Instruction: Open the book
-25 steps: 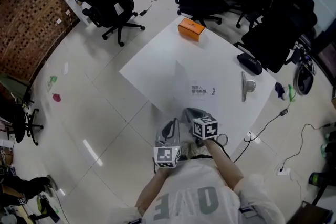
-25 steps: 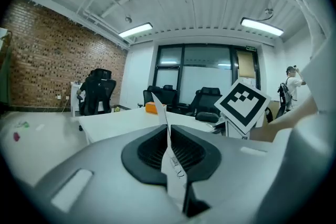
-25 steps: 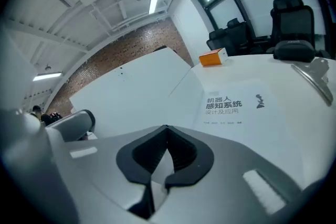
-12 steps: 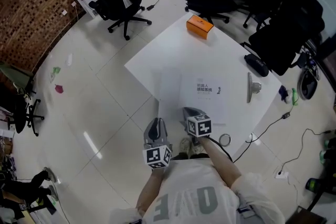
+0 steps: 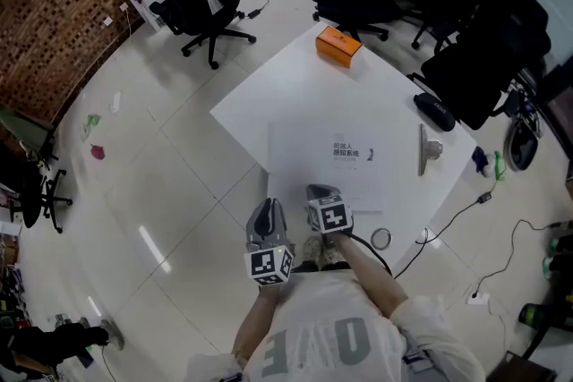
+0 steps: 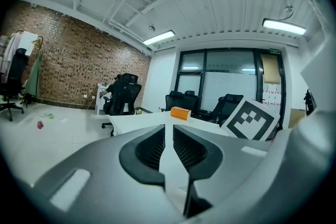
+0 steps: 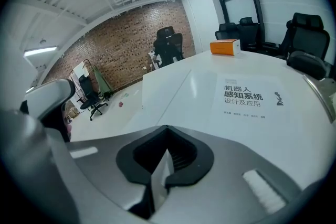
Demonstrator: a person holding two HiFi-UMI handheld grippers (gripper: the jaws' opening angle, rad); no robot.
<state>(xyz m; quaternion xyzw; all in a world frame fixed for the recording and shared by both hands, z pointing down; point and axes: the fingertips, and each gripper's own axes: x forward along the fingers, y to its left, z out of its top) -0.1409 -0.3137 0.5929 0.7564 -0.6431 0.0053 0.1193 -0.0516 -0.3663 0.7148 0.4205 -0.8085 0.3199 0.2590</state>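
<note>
White table bears one book, lying flat near its front edge, and one orange box far back. Of two grippers at that front edge, the left gripper is closing its jaws on nothing, while the right gripper has its jaws pressed together.

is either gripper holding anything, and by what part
Nothing is held. The left gripper is closing its jaws on empty air; the right gripper is shut with nothing in it, and the book lies ahead of it.

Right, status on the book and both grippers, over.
Left gripper closing, nothing between jaws. Right gripper shut, beside the book. It lies flat on the table, apparently open at the title page. Nothing on it.
</note>
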